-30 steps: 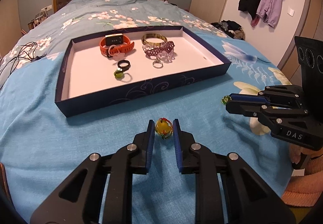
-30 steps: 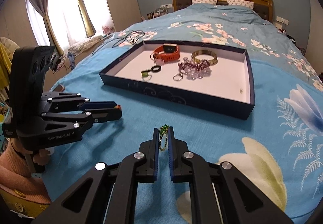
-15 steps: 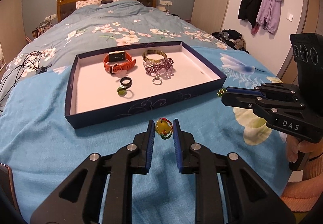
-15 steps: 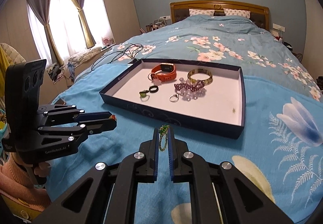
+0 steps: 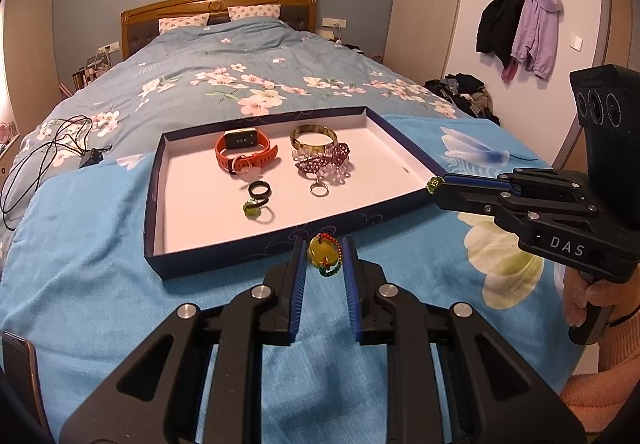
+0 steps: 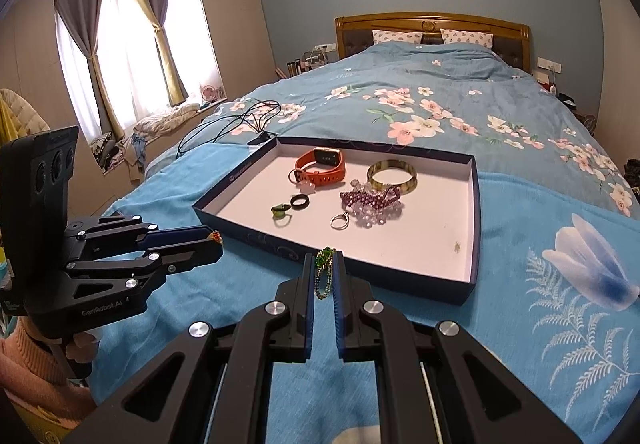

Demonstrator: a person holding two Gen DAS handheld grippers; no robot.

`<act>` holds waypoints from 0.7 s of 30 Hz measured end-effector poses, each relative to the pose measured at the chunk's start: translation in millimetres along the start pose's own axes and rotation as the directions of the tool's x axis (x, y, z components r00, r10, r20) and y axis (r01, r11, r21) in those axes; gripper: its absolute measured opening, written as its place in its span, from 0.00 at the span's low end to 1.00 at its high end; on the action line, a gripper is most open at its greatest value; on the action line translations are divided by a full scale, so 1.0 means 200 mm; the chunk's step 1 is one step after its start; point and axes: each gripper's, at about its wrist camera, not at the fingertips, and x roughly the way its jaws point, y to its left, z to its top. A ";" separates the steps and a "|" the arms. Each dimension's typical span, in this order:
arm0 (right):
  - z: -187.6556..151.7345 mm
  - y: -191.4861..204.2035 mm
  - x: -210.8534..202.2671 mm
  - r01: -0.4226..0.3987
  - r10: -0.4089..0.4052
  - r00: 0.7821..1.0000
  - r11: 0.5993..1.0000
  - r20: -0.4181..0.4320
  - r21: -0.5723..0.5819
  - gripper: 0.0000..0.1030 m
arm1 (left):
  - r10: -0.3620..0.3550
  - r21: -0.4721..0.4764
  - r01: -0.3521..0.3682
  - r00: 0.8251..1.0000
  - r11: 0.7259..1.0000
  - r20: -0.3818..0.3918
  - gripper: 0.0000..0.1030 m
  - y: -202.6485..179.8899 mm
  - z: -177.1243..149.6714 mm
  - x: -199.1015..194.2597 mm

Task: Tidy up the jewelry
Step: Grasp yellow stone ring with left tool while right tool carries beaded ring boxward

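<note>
Between the blue pads at lower centre of the left wrist view sits a yellow stone pendant ringed with red and green beads. It looks light and hard, its rounded stone liable to slip, so the pads' hold across its flat faces is the sound one. The left gripper is closed on it with only a narrow gap.

Low centre in the right wrist view, the right gripper is clamped nearly flat on a green beaded chain. That piece is limp; its loose end dangles below the pads and may snag.

Both grippers point down at a slant, held above the blue bedspread just short of the tray's near wall. An orange watch and bangle lie inside, mid-frame.
</note>
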 end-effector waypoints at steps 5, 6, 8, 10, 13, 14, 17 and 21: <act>0.01 -0.02 0.01 -0.001 0.001 1.000 1.000 0.005 0.009 0.07 | 0.009 0.001 -0.009 1.000 1.000 0.010 0.18 0.00 0.02 0.00; 0.02 -0.02 0.01 0.000 0.000 1.000 1.000 0.006 0.008 0.07 | 0.009 0.001 -0.009 1.000 1.000 0.012 0.18 0.00 0.02 0.00; 0.03 -0.03 0.02 0.001 -0.001 1.000 1.000 0.007 0.009 0.07 | 0.011 -0.001 -0.011 1.000 1.000 0.016 0.18 0.01 0.03 0.00; 0.03 -0.03 0.02 0.000 0.000 1.000 1.000 0.010 0.011 0.07 | 0.014 -0.001 -0.014 1.000 1.000 0.021 0.18 0.02 0.04 0.00; 0.04 -0.04 0.03 -0.001 0.001 1.000 1.000 0.014 0.013 0.07 | 0.018 -0.003 -0.018 1.000 1.000 0.024 0.18 0.03 0.05 0.01; 0.05 -0.04 0.03 0.000 0.000 1.000 1.000 0.015 0.013 0.07 | 0.020 -0.003 -0.020 0.999 1.000 0.025 0.18 0.03 0.06 0.01; 0.06 -0.04 0.04 -0.002 0.002 1.000 1.000 0.016 0.013 0.07 | 0.022 -0.005 -0.022 0.999 1.000 0.030 0.18 0.04 0.07 0.02; 0.08 -0.04 0.05 -0.002 0.002 1.000 1.000 0.016 0.009 0.07 | 0.028 -0.006 -0.028 0.999 1.000 0.033 0.18 0.05 0.09 0.03</act>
